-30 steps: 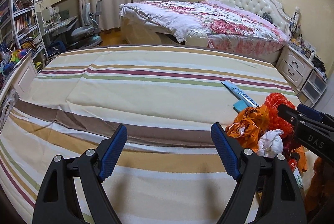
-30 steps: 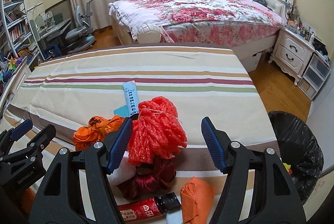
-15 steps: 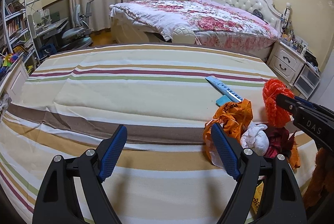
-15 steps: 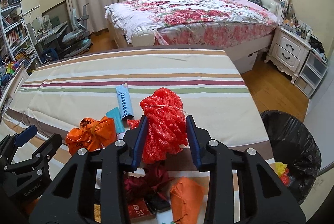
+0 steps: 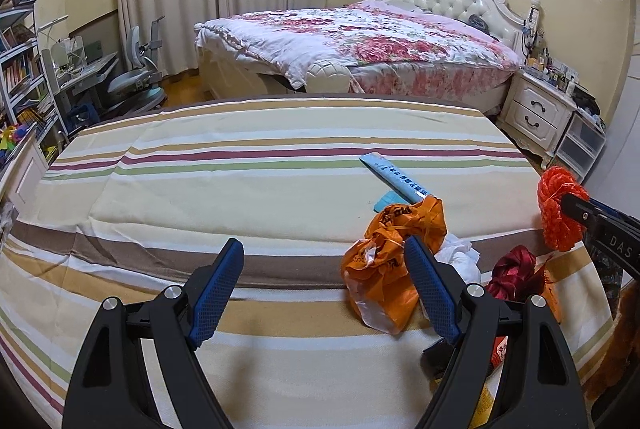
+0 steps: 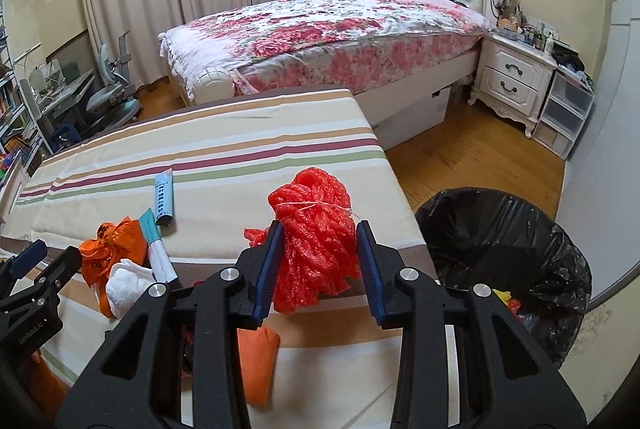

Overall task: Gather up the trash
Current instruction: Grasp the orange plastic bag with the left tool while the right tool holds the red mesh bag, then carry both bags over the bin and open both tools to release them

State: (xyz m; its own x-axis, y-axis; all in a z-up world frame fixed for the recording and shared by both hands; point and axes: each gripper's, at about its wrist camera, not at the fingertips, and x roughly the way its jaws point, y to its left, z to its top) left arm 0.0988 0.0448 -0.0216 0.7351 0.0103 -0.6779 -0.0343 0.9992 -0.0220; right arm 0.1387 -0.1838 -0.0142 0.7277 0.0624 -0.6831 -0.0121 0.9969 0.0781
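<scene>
My right gripper [image 6: 318, 235] is shut on a bunched red foam net [image 6: 316, 225], lifted off the striped table [image 6: 224, 149] near its right edge; the net [image 5: 556, 205] also shows at the right of the left wrist view. A black-lined trash bin [image 6: 504, 245] stands on the floor to the right. My left gripper [image 5: 324, 257] is open above the table, holding nothing, with a crumpled orange plastic bag [image 5: 384, 257] beside its right finger. More trash lies there: a white tissue wad [image 6: 128, 283], a blue tube [image 6: 164, 195], a dark red ribbon bundle [image 5: 512, 269].
An orange pouch [image 6: 256, 357] lies under my right gripper. A bed with a floral quilt [image 6: 320, 25] stands behind the table, a white nightstand [image 6: 512, 77] and plastic drawers [image 6: 564, 113] at right. A desk, chair [image 5: 136, 81] and bookshelves fill the left.
My right gripper closed on the red foam net, lifted it and carried it right toward the bin. My left gripper drifted right, closer to the orange bag, staying open.
</scene>
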